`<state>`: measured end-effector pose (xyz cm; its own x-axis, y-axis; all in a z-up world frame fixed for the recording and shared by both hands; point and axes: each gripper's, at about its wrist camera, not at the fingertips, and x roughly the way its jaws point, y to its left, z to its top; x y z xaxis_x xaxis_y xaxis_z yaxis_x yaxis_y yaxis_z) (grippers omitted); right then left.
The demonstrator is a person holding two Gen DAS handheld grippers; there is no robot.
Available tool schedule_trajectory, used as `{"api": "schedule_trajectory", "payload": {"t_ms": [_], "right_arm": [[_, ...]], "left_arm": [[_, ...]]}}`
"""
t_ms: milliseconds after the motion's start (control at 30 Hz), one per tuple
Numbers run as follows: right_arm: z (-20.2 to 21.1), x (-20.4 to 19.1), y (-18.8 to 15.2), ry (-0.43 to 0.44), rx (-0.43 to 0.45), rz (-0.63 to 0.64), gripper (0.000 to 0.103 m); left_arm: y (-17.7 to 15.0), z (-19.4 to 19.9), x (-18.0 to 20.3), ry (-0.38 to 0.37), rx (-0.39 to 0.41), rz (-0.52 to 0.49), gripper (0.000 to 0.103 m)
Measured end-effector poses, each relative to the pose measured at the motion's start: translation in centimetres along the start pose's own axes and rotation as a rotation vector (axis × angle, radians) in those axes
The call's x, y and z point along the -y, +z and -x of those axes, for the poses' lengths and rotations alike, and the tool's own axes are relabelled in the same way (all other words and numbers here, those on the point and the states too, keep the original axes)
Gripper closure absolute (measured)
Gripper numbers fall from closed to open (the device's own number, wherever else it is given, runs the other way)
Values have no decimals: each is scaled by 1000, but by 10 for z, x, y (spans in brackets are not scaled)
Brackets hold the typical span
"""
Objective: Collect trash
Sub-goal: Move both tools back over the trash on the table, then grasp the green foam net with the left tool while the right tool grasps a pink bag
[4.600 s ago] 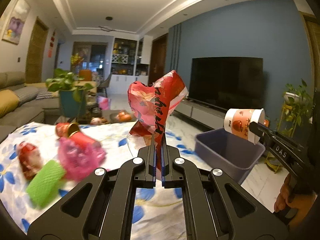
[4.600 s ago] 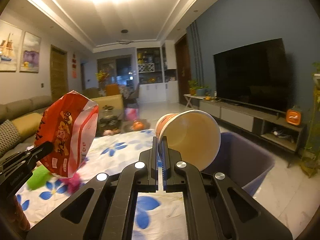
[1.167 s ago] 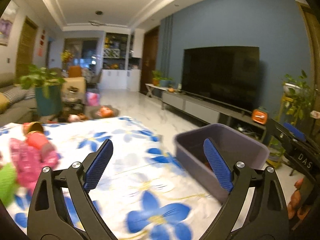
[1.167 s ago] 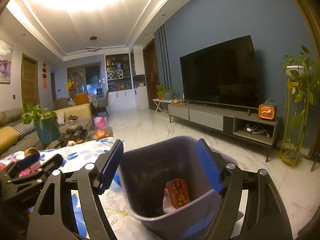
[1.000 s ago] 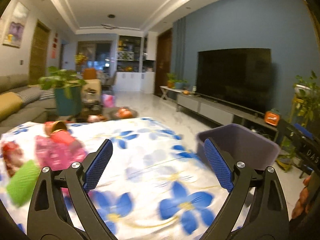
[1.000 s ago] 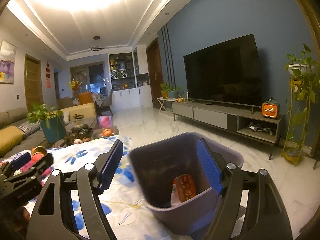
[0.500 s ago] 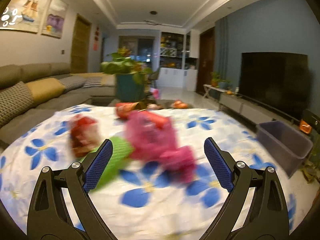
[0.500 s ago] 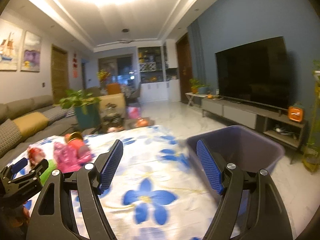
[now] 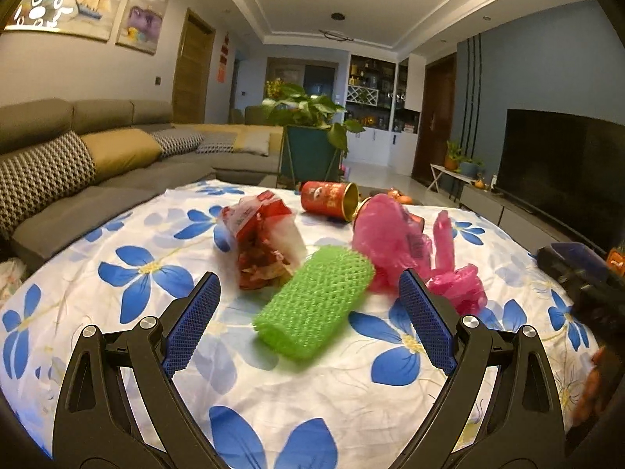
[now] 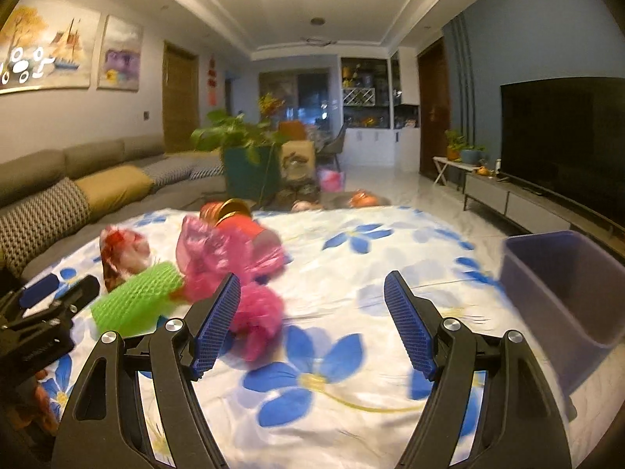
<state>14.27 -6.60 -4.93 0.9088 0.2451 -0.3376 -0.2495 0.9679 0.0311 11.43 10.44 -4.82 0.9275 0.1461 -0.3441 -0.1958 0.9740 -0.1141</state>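
Observation:
Trash lies on the flowered tablecloth (image 9: 129, 273): a green foam net (image 9: 314, 299), a crumpled red and clear wrapper (image 9: 261, 242), a pink plastic bag (image 9: 406, 250) and a red can (image 9: 328, 203) on its side. My left gripper (image 9: 308, 320) is open and empty, with the green net just ahead between its fingers. My right gripper (image 10: 312, 318) is open and empty, to the right of the pink bag (image 10: 230, 258) and the green net (image 10: 136, 297). The grey bin (image 10: 562, 285) stands at the table's right edge.
A sofa (image 9: 78, 164) runs along the left wall. A potted plant (image 9: 308, 144) stands behind the table. A TV (image 10: 562, 133) on a low unit fills the right wall. The right gripper shows at the right edge of the left wrist view (image 9: 586, 281).
Both grippers let go of the snack bag and cup over the bin, opened, then swung left, back to the trash pile. The left gripper is now close to the green net.

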Motion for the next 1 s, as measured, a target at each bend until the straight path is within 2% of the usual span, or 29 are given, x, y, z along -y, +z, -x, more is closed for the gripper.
{"api": "schedule_trajectory", "payload": {"t_ms": [267, 433, 500, 567, 600, 667, 767, 1000], "right_arm": [[-41, -20, -3, 37, -87, 18, 29], [-58, -21, -7, 51, -162, 21, 30], [-63, -21, -9, 60, -183, 19, 35], [-68, -21, -10, 78, -215, 16, 38], [-69, -22, -11, 84, -228, 18, 42], [-72, -24, -13, 106, -248, 27, 50], [-71, -29, -13, 134, -250, 46, 67], [-61, -34, -12, 146, -231, 68, 85]], "left_arm": [[10, -22, -3, -37, -42, 5, 12], [1, -49, -6, -52, -144, 21, 12], [-1, -56, -10, -66, -180, 45, 16], [-2, -63, -12, -81, -217, 56, 28], [-3, -67, -11, -87, -236, 54, 31], [-5, -70, -8, -101, -261, 43, 46], [-7, -70, -5, -123, -267, 25, 59], [-9, -64, -1, -162, -261, 21, 88]]}}
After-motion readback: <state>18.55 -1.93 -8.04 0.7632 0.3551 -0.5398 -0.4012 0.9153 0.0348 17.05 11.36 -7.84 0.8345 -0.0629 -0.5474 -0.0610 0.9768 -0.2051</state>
